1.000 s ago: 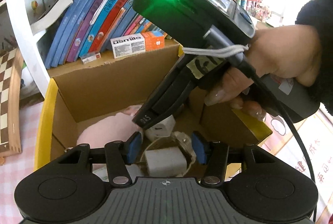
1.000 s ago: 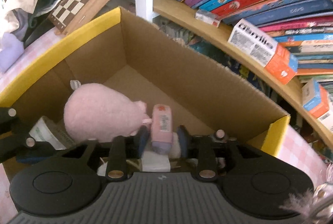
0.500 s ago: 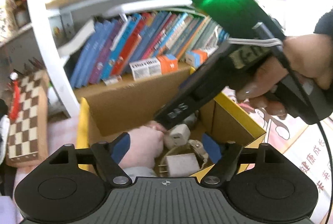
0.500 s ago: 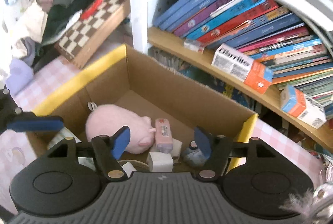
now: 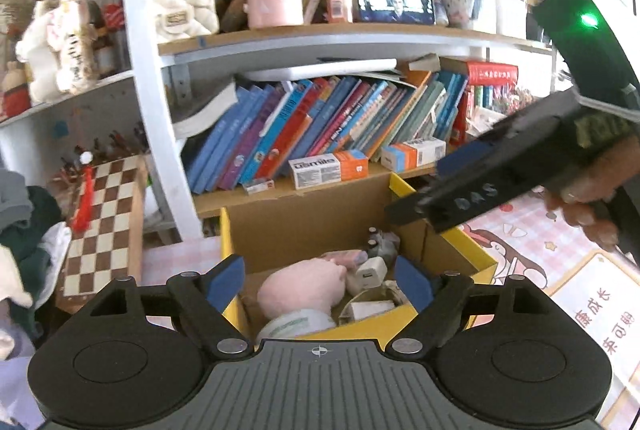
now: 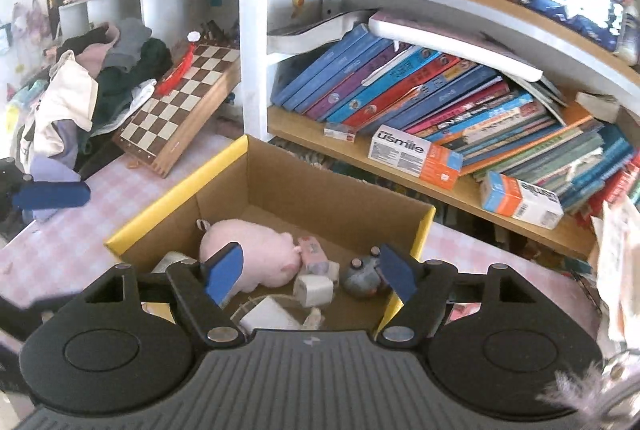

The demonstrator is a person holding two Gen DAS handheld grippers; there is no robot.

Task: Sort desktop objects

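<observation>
Both grippers, left gripper (image 5: 316, 280) and right gripper (image 6: 310, 270), hover above the cardboard box (image 6: 340, 202), jaws opening, grasping nothing.

My left gripper (image 5: 318, 280) pointed downward, its jaws opening with nothing pressed between the blue pads, while my right gripper (image 6: 310, 272), gripped by my right hand (image 5: 592, 198) at the handle, tilted downward likewise, jaws also opening and empty of any load.
</observation>
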